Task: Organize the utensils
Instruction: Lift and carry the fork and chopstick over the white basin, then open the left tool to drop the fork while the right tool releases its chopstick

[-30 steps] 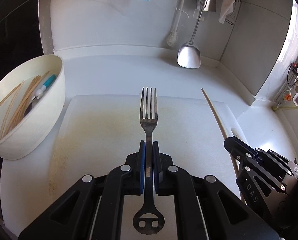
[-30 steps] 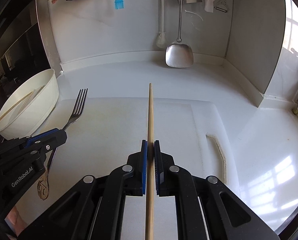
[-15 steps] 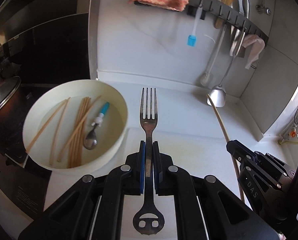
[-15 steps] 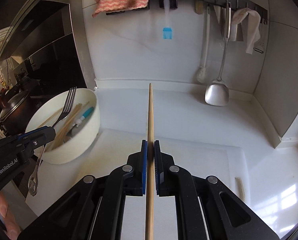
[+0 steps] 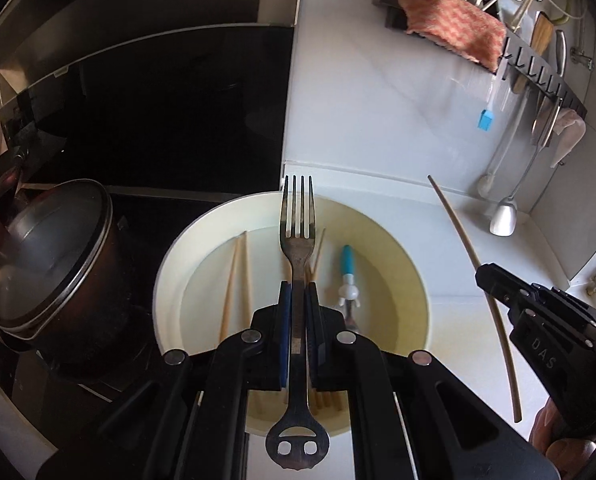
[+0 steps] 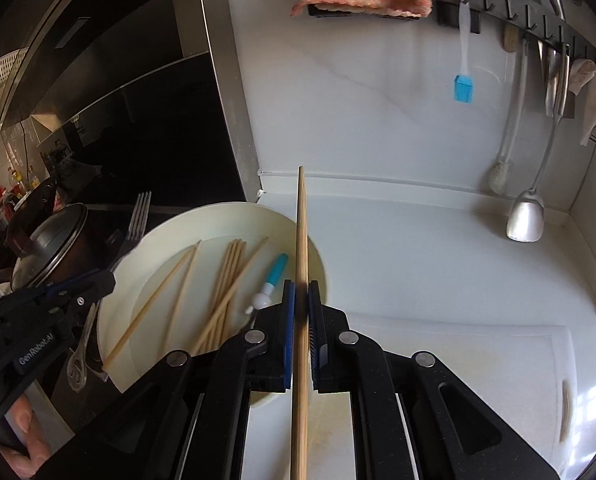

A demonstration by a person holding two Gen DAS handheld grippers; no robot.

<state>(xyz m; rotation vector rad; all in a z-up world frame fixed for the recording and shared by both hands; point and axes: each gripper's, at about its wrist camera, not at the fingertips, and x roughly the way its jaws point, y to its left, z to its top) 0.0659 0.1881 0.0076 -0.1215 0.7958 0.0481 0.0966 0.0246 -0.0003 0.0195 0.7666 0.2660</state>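
left jaws grip steel fork [image 5: 296, 240] (slotted handle); right jaws grip bamboo chopstick [image 6: 301, 240].

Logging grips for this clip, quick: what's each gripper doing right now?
Left gripper: jaws closed on the fork, held above the white bowl.
Right gripper: jaws closed on a single chopstick.

Both claws have swung left from above the cutting board. The fork [image 5: 296, 240] now hangs over the bowl [image 5: 413, 280]. The chopstick [image 6: 301, 240] crosses the bowl's right rim.
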